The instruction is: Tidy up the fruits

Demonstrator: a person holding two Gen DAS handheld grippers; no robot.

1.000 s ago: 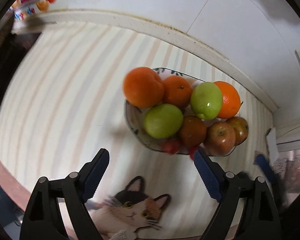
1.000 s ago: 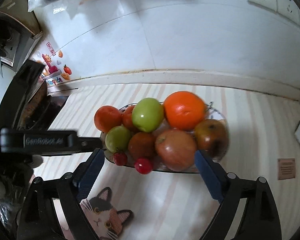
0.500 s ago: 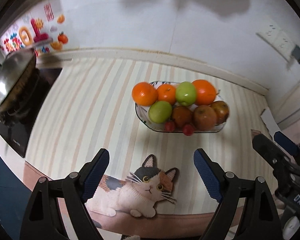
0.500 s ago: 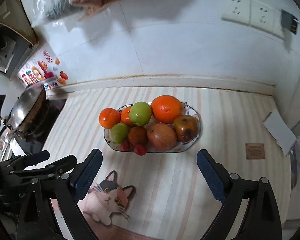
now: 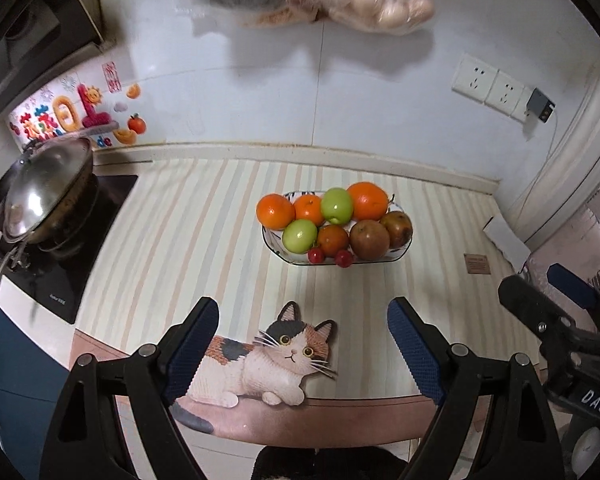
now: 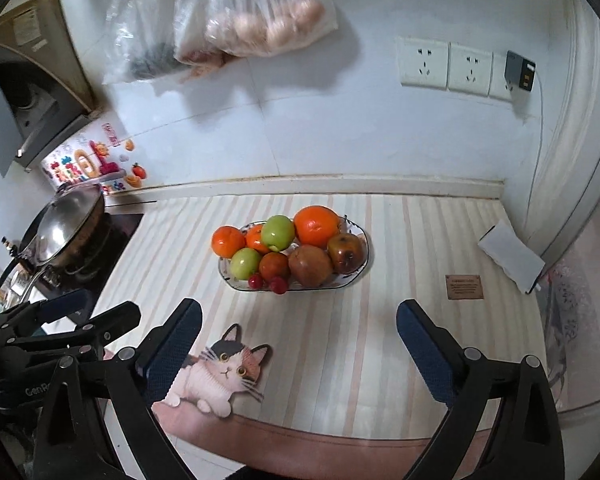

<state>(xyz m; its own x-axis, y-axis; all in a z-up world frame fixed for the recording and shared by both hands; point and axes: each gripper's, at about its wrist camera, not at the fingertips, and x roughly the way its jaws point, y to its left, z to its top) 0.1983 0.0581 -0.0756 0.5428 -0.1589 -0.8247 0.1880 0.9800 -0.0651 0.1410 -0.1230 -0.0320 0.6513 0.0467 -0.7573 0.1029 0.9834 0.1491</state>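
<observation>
Fruit sits heaped in the bowl (image 5: 401, 255) mid-surface, straight ahead of and well apart from both empty grippers, left gripper (image 5: 302, 347) wide open, right gripper (image 6: 298, 343) opening, neither clearly nearer.

Bowl (image 5: 400, 254): you see it mid-counter (image 5: 204, 240), fruit (image 5: 336, 222) piled in it.
Wok (image 5: 48, 204): left of your bowl.
Cat (image 5: 268, 360): before it.

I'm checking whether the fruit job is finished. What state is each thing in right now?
left gripper: open, empty.
right gripper: jaws opening, nothing between them.
fruit plate: full, on the striped mat.
oranges: piled in the plate.
green apples: piled in the plate.
cherries: at the plate's front edge.
wok: lid on, on the stove.
hanging bags: filled, on the wall.
</observation>
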